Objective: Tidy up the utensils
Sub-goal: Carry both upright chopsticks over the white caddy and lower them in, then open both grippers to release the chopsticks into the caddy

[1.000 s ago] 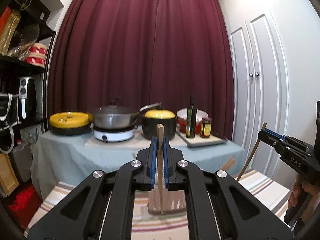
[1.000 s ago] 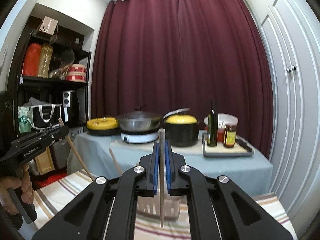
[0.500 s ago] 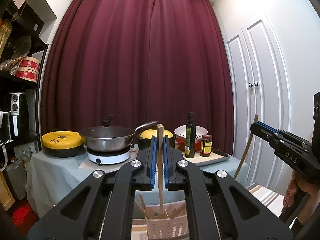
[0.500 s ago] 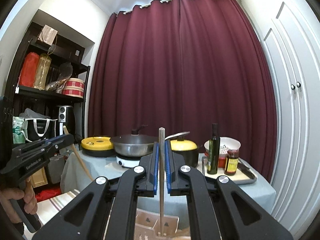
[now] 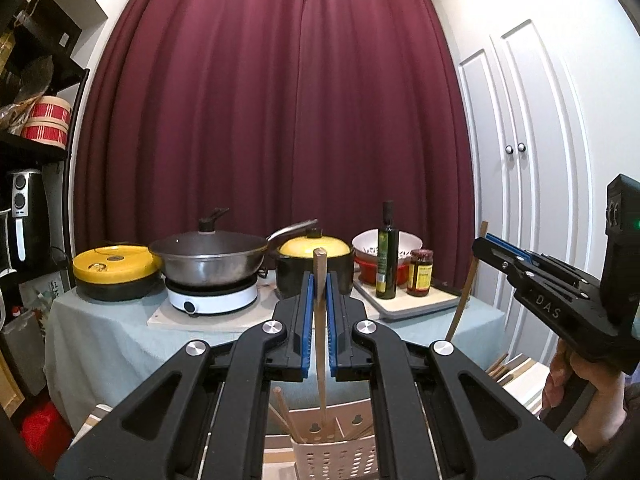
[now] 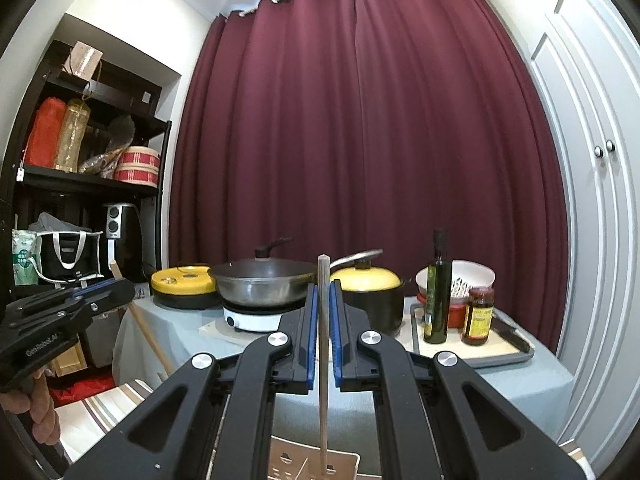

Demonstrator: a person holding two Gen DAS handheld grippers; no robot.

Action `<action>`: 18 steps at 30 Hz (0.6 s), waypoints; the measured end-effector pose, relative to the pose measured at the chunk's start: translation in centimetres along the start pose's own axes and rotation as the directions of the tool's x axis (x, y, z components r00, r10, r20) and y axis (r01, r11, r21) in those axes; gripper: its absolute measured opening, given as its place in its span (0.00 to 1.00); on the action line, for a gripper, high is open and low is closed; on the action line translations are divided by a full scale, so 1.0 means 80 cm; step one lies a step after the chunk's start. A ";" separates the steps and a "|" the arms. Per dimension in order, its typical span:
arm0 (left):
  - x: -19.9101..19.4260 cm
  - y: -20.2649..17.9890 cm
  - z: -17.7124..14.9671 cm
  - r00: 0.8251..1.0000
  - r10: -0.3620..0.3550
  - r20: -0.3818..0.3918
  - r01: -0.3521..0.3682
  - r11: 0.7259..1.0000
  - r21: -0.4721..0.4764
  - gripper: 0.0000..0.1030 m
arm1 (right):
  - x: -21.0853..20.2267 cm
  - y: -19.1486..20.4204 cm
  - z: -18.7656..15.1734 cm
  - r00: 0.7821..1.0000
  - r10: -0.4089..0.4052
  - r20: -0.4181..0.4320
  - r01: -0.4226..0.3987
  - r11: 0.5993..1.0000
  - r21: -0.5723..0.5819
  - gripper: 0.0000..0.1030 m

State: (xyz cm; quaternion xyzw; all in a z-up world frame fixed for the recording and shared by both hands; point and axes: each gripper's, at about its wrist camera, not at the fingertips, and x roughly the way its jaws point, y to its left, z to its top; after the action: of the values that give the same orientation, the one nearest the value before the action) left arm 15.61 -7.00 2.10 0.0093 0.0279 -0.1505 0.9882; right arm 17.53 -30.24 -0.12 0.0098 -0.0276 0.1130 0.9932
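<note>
My left gripper (image 5: pixel 319 276) is shut on a wooden chopstick (image 5: pixel 320 344) held upright, whose lower end dips into the cream perforated utensil holder (image 5: pixel 336 458) below. Two more chopsticks (image 5: pixel 281 412) lean in that holder. My right gripper (image 6: pixel 324 284) is shut on a second upright chopstick (image 6: pixel 323 380), whose tip is inside the holder (image 6: pixel 280 460). Each gripper shows in the other's view: the right one (image 5: pixel 486 244) with its stick (image 5: pixel 464 304), the left one (image 6: pixel 120 286) with its stick (image 6: pixel 148 336).
Behind stands a cloth-covered table (image 5: pixel 100 340) with a yellow-lidded pan (image 5: pixel 116 268), a wok on a white cooker (image 5: pixel 208 256), a black pot, an oil bottle (image 5: pixel 386 256) and a jar on a tray. A black shelf is left, white cupboard doors right. A striped cloth (image 6: pixel 100 412) lies under the holder.
Over the last second both grippers moved over the holder, and both chopstick tips now reach into it. Since half a second ago little has shifted.
</note>
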 end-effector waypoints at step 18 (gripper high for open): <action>0.043 0.007 -0.064 0.995 0.015 -0.099 -0.014 1.000 0.004 0.07 | 0.044 -0.003 -0.077 0.988 -0.019 -0.152 0.021 1.000 0.011 0.06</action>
State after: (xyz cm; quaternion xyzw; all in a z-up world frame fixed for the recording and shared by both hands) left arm 18.77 -7.39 -3.17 0.0187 0.0763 -0.1427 0.9866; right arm 21.37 -29.52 -6.08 0.0076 0.0488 0.1036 0.9934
